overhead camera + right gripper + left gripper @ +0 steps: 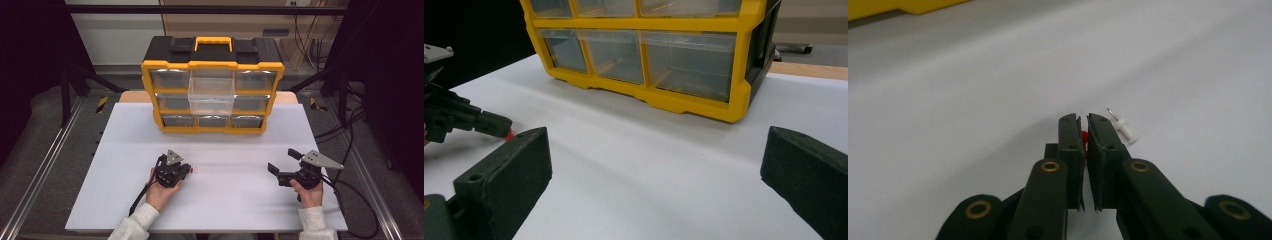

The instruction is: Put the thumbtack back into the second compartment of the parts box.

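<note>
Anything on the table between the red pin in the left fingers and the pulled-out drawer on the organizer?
Nothing visible does. The left gripper is shut on the red pushpin; bare white table runs from there to the organizer and its pulled-out clear drawer. The white pushpin lies beside the fingers, off that line.

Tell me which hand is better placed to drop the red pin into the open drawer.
Left, probably. Its hand-held gripper is shut on the red pushpin, while the right hand-held gripper is open, holding nothing, no nearer the pulled-out drawer.
</note>
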The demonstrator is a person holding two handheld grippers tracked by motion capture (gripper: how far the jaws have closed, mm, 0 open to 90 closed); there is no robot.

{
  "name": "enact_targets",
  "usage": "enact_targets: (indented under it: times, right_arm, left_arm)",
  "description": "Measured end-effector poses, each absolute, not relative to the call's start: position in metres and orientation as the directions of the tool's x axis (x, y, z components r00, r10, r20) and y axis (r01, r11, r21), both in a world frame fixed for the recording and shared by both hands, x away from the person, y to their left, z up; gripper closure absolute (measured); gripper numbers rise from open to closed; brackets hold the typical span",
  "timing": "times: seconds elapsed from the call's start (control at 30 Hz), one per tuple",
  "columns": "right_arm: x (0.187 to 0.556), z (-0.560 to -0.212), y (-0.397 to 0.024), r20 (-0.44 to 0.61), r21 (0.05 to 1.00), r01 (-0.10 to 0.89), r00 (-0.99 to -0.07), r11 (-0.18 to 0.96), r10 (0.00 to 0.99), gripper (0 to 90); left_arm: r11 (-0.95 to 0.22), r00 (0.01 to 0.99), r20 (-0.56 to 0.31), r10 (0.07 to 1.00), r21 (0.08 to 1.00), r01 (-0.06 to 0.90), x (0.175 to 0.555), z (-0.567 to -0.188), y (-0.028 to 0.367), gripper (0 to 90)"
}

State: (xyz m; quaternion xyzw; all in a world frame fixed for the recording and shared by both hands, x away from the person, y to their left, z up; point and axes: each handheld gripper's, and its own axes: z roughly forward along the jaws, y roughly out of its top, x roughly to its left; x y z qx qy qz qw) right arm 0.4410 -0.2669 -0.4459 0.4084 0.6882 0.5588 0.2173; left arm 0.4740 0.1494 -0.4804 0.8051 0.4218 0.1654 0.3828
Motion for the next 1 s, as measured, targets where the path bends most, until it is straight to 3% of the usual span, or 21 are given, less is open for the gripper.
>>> enact_targets:
  times: [1.0]
  right_arm:
    - [0.441, -0.446, -0.266, 0.144, 0.947, 0.316, -0.575, 0.056, 0.806, 0.3]
  left_arm:
    - [-0.262, 0.617, -0.092, 0.782, 0.848, 0.46, 0.462, -0.406, 0.178, 84.7]
